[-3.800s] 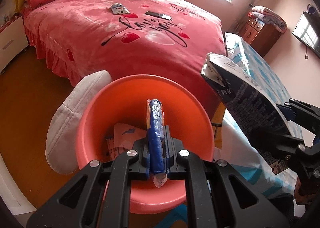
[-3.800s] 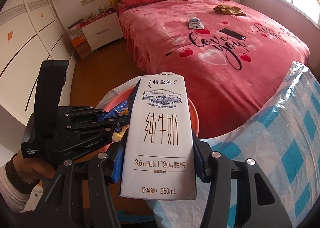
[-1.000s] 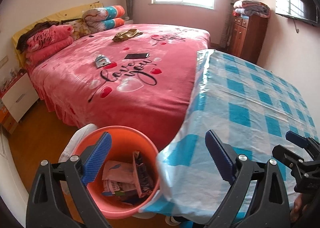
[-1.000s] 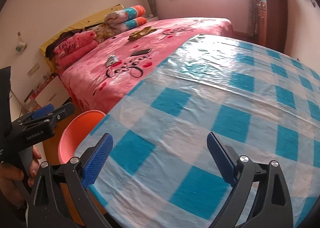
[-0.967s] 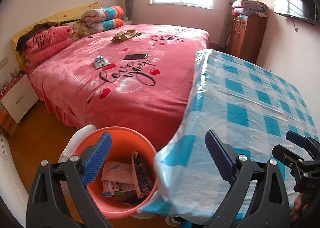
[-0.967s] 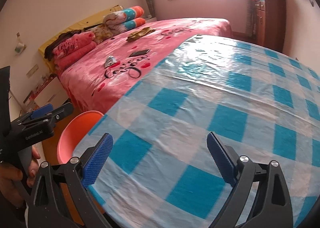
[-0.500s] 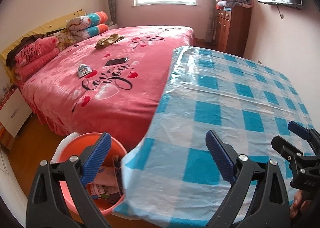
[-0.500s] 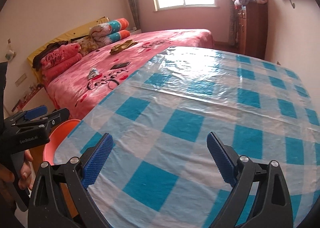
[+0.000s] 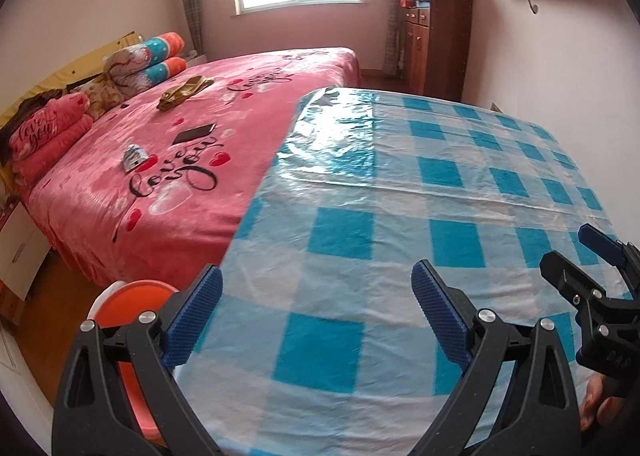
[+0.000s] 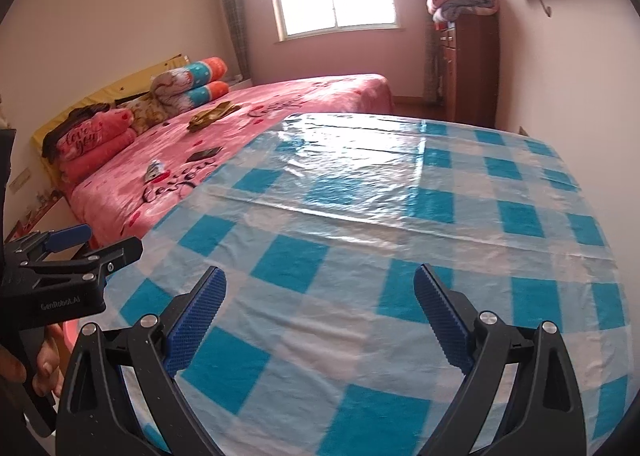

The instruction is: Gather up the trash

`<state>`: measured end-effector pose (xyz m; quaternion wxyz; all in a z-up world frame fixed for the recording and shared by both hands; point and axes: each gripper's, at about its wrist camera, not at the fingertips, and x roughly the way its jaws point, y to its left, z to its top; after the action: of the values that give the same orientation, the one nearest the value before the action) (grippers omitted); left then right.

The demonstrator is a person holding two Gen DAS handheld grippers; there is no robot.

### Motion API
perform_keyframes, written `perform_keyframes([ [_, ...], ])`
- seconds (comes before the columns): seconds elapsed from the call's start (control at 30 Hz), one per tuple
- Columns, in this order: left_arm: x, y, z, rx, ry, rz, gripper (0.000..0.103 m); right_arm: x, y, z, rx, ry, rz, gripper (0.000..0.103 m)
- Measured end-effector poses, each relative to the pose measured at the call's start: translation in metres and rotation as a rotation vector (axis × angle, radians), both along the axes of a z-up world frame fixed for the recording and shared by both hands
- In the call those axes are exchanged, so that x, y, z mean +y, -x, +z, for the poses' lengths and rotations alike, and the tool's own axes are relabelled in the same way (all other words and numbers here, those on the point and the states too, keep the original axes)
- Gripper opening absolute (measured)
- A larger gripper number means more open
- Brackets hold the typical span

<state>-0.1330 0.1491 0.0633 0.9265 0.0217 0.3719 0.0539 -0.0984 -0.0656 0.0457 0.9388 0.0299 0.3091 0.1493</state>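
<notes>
My left gripper (image 9: 316, 276) is open and empty above the near part of the table's blue-and-white checked cloth (image 9: 400, 183). The right gripper (image 10: 320, 276) is likewise open with nothing between its fingers, over the same cloth (image 10: 360, 215). An orange basin (image 9: 132, 300) stands on the floor at the table's near left corner, mostly hidden by the cloth and my left finger; its contents are out of sight. Each gripper appears side-on in the other's view: right gripper (image 9: 565, 244), left gripper (image 10: 112, 239). A small blue-white packet (image 9: 134, 157) lies on the pink bed.
The pink bed (image 9: 224, 191) runs along the table's left side, bearing a dark phone (image 9: 194, 133), a golden-brown cloth (image 9: 184, 91) and rolled quilts at the head. A wooden cabinet (image 9: 436, 47) stands at the back. A white nightstand (image 9: 16, 248) sits far left.
Both grippers, shut on a blue wrapper and a milk carton earlier, are now open and empty. In the last second both views swung right from the basin over the table.
</notes>
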Motion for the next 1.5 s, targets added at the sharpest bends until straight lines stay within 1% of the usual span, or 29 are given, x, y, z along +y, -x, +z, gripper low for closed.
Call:
perform_keyframes([
  [0.2,-0.029,-0.015,-0.002,0.01,0.003,-0.045,0.096,-0.031,-0.005,-0.001,-0.019,-0.001,-0.08,0.094],
  [0.4,-0.061,-0.03,-0.005,0.016,-0.001,-0.1,0.096,-0.06,-0.01,-0.002,-0.04,0.026,-0.166,0.094],
  [0.53,-0.082,-0.041,-0.008,0.02,-0.009,-0.126,0.096,-0.076,-0.013,-0.004,-0.043,0.025,-0.207,0.094],
  [0.73,-0.104,-0.054,-0.013,0.022,0.011,-0.154,0.096,-0.097,-0.015,-0.005,-0.061,0.055,-0.277,0.094],
  [0.93,-0.12,-0.064,-0.014,0.012,0.003,-0.17,0.096,-0.112,-0.02,-0.007,-0.067,0.065,-0.324,0.094],
  [1.33,-0.135,-0.079,-0.012,-0.016,0.025,-0.174,0.096,-0.13,-0.027,-0.009,-0.09,0.086,-0.387,0.094],
  [1.5,-0.142,-0.08,-0.014,-0.03,0.005,-0.174,0.096,-0.137,-0.027,-0.01,-0.097,0.077,-0.402,0.094],
])
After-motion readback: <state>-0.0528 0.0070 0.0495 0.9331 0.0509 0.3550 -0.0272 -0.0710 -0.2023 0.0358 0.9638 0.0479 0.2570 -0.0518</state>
